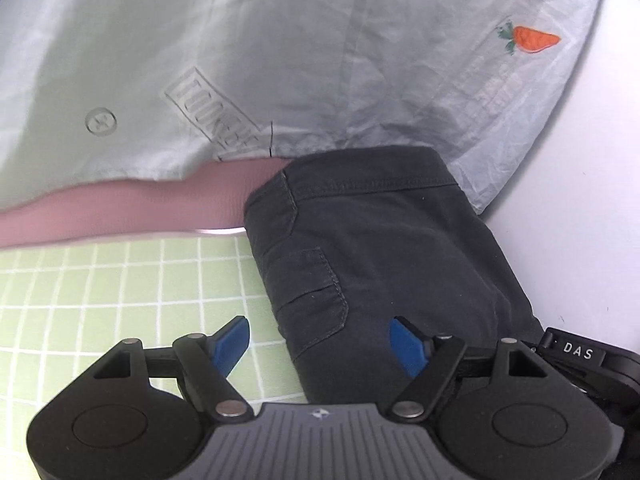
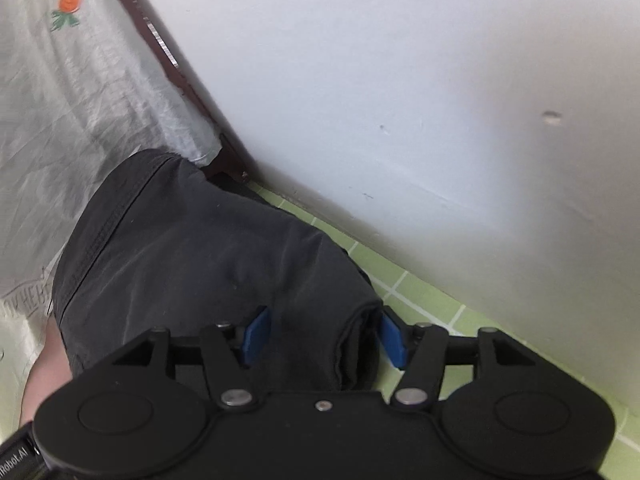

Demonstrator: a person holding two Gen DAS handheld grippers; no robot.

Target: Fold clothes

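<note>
A dark grey garment [image 1: 384, 248] lies folded into a thick bundle on the green checked mat [image 1: 100, 300]. In the left wrist view my left gripper [image 1: 320, 346] stands open above the bundle's near left edge; one blue pad is over the mat, the other over the fabric, and neither presses on it. In the right wrist view the same garment [image 2: 192, 248] fills the middle. My right gripper [image 2: 325, 337] straddles its folded right edge, open, the fold lying loose between the blue fingers [image 2: 394, 340].
A pale blue crinkled sheet [image 1: 280, 60] with an orange carrot print [image 1: 532, 38] lies beyond the garment, over a pink cloth [image 1: 140, 208]. A white wall [image 2: 440, 100] runs close along the right, with a dark brown edge [image 2: 180, 76] at its foot.
</note>
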